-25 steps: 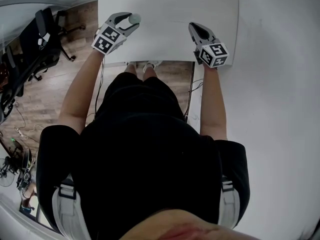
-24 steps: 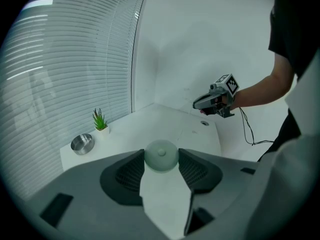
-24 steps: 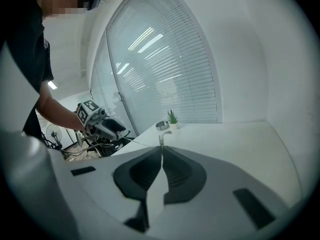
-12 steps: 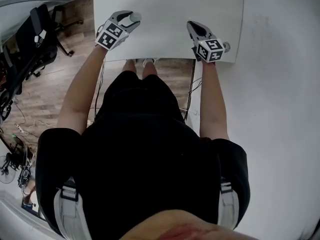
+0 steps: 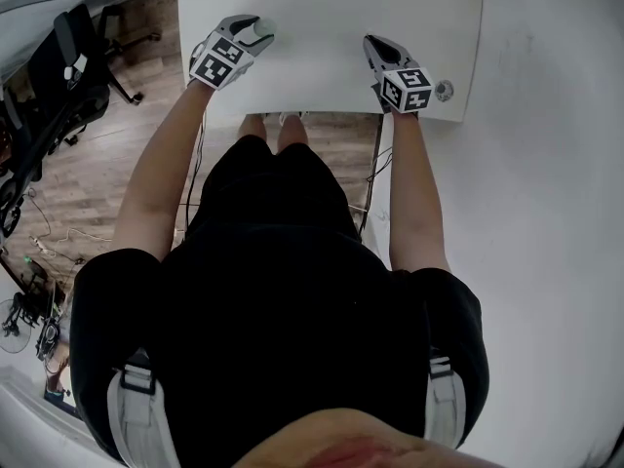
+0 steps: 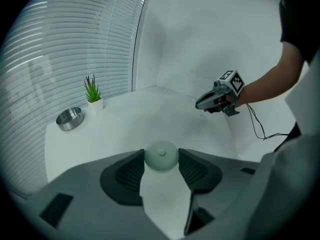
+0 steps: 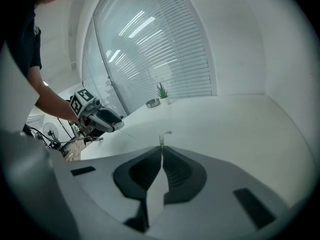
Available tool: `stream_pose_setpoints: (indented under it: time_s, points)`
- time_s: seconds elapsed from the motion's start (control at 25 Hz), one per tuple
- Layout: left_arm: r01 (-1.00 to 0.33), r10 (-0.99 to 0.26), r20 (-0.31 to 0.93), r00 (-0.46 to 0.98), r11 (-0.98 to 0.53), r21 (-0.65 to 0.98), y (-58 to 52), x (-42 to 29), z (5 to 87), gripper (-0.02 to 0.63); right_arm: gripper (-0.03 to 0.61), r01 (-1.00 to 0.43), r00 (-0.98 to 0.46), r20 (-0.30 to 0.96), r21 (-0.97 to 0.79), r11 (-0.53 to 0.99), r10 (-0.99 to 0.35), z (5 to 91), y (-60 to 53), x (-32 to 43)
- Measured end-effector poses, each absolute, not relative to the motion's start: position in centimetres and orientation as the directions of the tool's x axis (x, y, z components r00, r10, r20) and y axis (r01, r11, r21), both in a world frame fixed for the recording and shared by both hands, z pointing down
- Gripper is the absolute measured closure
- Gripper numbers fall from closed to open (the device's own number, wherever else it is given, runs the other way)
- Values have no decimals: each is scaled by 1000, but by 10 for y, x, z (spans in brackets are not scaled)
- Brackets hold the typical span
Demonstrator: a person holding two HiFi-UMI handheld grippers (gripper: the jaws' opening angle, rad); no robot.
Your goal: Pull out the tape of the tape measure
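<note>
1. Holding the round, pale-green tape measure (image 6: 161,156) squarely matters: the left gripper (image 5: 255,33) has it clamped between its pads, just above the white table (image 5: 331,8).
2. The right gripper (image 7: 161,149) is pinched closed on the tape's end tab (image 7: 164,135) (only a sliver shows past the tips).
3. Draw the grippers apart in one straight line, both grips firm, so the tab cannot slip.
</note>
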State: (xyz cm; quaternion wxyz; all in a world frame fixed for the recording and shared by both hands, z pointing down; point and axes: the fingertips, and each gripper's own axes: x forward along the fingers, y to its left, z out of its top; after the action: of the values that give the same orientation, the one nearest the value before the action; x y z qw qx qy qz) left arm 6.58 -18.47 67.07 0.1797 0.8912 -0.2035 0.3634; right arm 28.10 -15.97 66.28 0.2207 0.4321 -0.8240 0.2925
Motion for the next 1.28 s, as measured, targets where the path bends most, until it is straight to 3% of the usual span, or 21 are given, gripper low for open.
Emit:
stream_pose_setpoints:
  time_s: [1.28]
  points:
    - [-506,-189,800,570,-848,160,-179,63,739,387,546,-849,-460,759,-224,479,-461,734,-150,283]
